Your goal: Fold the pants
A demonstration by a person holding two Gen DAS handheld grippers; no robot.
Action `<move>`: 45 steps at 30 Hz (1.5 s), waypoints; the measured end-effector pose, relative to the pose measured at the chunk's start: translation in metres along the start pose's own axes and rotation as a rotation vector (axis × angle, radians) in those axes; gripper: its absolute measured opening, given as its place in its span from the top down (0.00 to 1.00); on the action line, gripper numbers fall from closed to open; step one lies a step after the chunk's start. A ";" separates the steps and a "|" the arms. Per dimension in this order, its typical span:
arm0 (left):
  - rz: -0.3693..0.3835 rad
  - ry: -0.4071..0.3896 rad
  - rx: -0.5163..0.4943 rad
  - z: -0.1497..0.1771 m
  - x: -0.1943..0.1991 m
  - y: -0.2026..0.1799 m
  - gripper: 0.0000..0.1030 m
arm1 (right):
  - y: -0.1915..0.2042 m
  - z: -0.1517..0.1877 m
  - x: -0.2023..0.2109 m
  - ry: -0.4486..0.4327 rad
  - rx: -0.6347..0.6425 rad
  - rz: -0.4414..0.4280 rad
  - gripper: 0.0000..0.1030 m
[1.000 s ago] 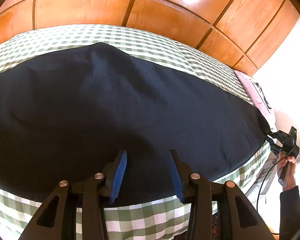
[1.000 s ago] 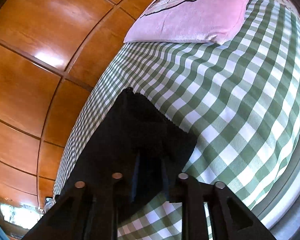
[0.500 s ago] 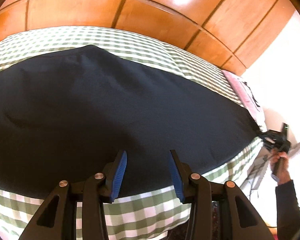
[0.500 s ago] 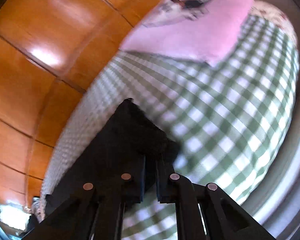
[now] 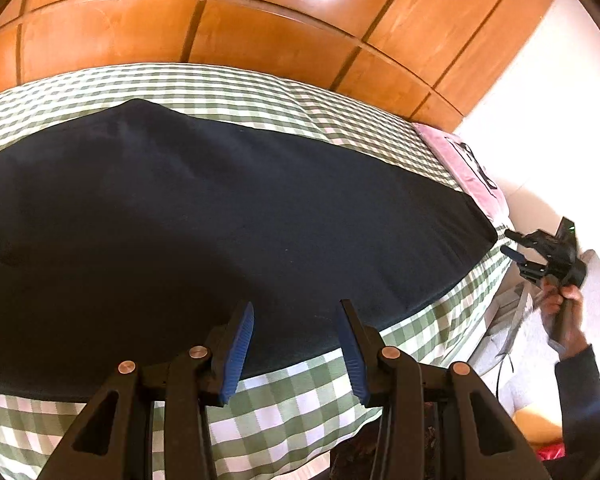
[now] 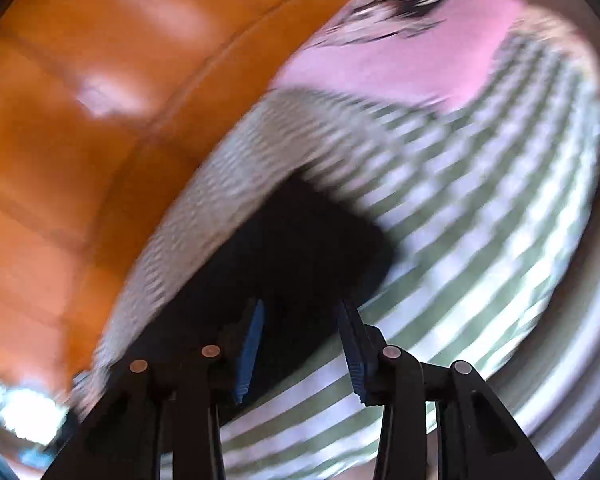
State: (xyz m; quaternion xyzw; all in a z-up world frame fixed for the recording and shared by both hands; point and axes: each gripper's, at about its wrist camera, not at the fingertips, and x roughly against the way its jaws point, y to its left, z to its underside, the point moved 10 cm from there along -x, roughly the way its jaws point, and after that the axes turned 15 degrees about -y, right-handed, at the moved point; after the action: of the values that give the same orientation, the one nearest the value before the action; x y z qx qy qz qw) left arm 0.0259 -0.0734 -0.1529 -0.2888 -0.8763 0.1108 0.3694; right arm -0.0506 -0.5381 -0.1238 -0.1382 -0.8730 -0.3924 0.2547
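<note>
Dark navy pants (image 5: 220, 216) lie spread flat across a green-and-white checked bed (image 5: 308, 392). My left gripper (image 5: 296, 316) hovers open over their near edge, with nothing between its blue pads. In the left wrist view my right gripper (image 5: 510, 242) sits just off the pants' right end, held by a hand (image 5: 568, 300). The right wrist view is blurred. There the right gripper (image 6: 300, 316) has its jaws opening above the end of the pants (image 6: 308, 240), and the cloth lies below them, not pinched.
A wooden panelled wall (image 5: 220, 28) runs behind the bed. A pink pillow with a printed picture (image 6: 400, 44) lies at the head of the bed, beyond the pants' end. Grey fabric and a cable (image 5: 512, 344) sit beside the bed at the right.
The right gripper was shut on the pants' end; now it has let go, opened and pulled back off the cloth. The left gripper stayed open over the near edge.
</note>
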 end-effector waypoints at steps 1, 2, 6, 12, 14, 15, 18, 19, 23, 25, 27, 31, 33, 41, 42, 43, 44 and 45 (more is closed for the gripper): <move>0.005 0.004 -0.001 0.001 -0.002 -0.001 0.59 | 0.024 0.020 0.001 0.055 -0.010 -0.096 0.61; 0.007 0.006 0.001 0.002 -0.004 -0.002 0.59 | 0.040 0.035 0.001 0.095 -0.012 -0.151 0.61; 0.007 0.012 0.008 0.003 -0.007 -0.002 0.59 | 0.085 0.093 -0.011 0.236 -0.048 -0.287 0.61; -0.002 -0.003 0.001 0.003 -0.004 0.000 0.58 | 0.085 0.130 -0.037 0.324 -0.109 -0.248 0.61; -0.003 -0.012 0.016 0.003 -0.002 0.003 0.58 | 0.085 0.133 -0.037 0.323 -0.113 -0.243 0.61; -0.003 -0.013 0.022 0.002 -0.003 0.003 0.58 | 0.084 0.135 -0.035 0.326 -0.113 -0.236 0.61; -0.004 -0.024 0.033 0.001 -0.003 0.004 0.58 | 0.087 0.138 -0.036 0.326 -0.125 -0.220 0.61; -0.003 -0.026 0.034 0.000 -0.003 0.004 0.58 | 0.085 0.139 -0.034 0.326 -0.131 -0.224 0.61; -0.005 -0.020 0.030 0.000 -0.003 0.005 0.58 | 0.072 0.132 -0.036 0.293 -0.178 -0.210 0.63; -0.004 -0.022 0.024 -0.002 -0.003 0.003 0.58 | 0.069 0.130 -0.039 0.280 -0.172 -0.201 0.66; -0.004 -0.022 0.025 -0.002 -0.003 0.001 0.58 | 0.069 0.129 -0.042 0.274 -0.179 -0.199 0.69; -0.005 -0.016 0.025 0.000 -0.004 0.001 0.58 | 0.070 0.128 -0.049 0.246 -0.170 -0.189 0.83; -0.009 -0.011 0.017 0.001 -0.003 0.000 0.58 | 0.074 0.125 -0.046 0.233 -0.142 -0.187 0.92; -0.019 0.028 0.013 0.016 -0.008 0.005 0.58 | 0.068 0.126 -0.044 0.240 0.023 -0.113 0.93; -0.020 0.024 0.011 0.015 -0.008 0.005 0.58 | 0.066 0.129 -0.047 0.244 0.026 -0.108 0.93; -0.021 0.021 0.009 0.015 -0.007 0.004 0.58 | 0.066 0.129 -0.049 0.245 0.018 -0.111 0.93; -0.020 0.018 0.006 0.015 -0.007 0.003 0.58 | 0.067 0.128 -0.049 0.249 0.019 -0.113 0.93; -0.019 0.015 0.007 0.015 -0.006 0.003 0.58 | 0.068 0.127 -0.048 0.253 0.034 -0.113 0.93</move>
State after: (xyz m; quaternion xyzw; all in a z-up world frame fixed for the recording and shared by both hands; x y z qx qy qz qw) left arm 0.0200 -0.0745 -0.1685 -0.2798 -0.8758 0.1084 0.3780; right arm -0.0238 -0.3995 -0.1801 -0.0338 -0.8467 -0.4058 0.3426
